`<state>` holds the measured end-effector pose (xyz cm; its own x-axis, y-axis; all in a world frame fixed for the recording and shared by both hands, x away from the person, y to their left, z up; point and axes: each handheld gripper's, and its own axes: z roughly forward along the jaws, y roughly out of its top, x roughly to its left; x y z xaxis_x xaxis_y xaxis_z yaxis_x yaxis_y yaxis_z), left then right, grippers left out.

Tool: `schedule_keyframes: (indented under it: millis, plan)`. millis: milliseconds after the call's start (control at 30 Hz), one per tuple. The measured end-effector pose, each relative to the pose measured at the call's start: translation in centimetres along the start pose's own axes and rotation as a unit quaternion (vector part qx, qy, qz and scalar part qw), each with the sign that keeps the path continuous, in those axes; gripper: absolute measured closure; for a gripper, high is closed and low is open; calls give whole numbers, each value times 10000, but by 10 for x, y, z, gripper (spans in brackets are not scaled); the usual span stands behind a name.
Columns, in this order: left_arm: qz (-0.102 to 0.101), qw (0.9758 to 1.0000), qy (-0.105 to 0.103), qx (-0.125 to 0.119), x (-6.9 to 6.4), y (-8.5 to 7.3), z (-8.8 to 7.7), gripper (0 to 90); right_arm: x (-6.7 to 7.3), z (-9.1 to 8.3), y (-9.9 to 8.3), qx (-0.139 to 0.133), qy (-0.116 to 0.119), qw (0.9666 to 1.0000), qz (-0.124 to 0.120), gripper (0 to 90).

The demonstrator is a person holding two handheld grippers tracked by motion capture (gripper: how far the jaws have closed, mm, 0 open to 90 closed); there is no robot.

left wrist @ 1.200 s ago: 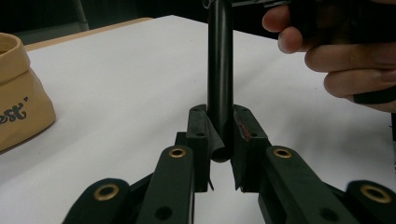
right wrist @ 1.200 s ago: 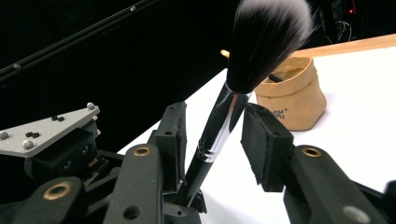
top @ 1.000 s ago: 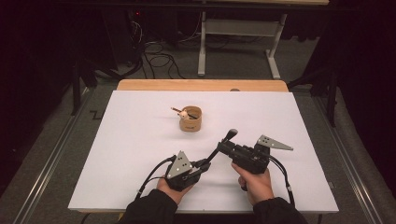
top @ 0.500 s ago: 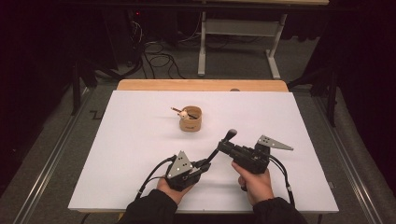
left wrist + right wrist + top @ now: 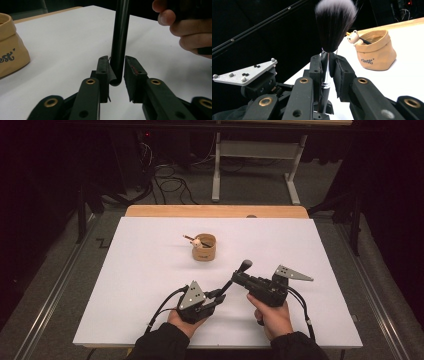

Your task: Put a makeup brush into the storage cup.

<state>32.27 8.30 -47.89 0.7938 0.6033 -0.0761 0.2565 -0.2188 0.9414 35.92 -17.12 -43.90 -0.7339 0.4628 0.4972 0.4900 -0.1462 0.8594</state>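
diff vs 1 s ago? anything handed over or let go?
The left tool has just been opening: its pads barely touch the brush handle end between them. The right tool has just been closing and is clamped on the brush near the bristles. Both hands stayed where they were, and so did the tan pouch.

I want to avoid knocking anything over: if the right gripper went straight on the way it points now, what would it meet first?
Probably nothing on the table: the right gripper, shut on the brush, points up-left toward the left side of the white board. The tan pouch sits right of that line, though depth is unclear.
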Motion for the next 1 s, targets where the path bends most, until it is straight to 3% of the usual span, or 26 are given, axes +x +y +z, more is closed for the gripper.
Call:
schedule_keyframes:
  millis: [200,333,600,1000]
  plan:
    - [-59,9999,80,-42,2,2,-2,594,0,-1,0,-14,-85,9999,-106,788]
    - [-80,9998,128,-90,3,3,-3,564,2,0,0,32,-173,9996,-242,788]
    - [-56,9998,153,-107,2,5,-5,545,10,4,-2,230,-331,9969,-670,788]
    - [27,9998,133,-109,0,7,-6,562,20,12,-8,524,-475,9901,-1211,788]
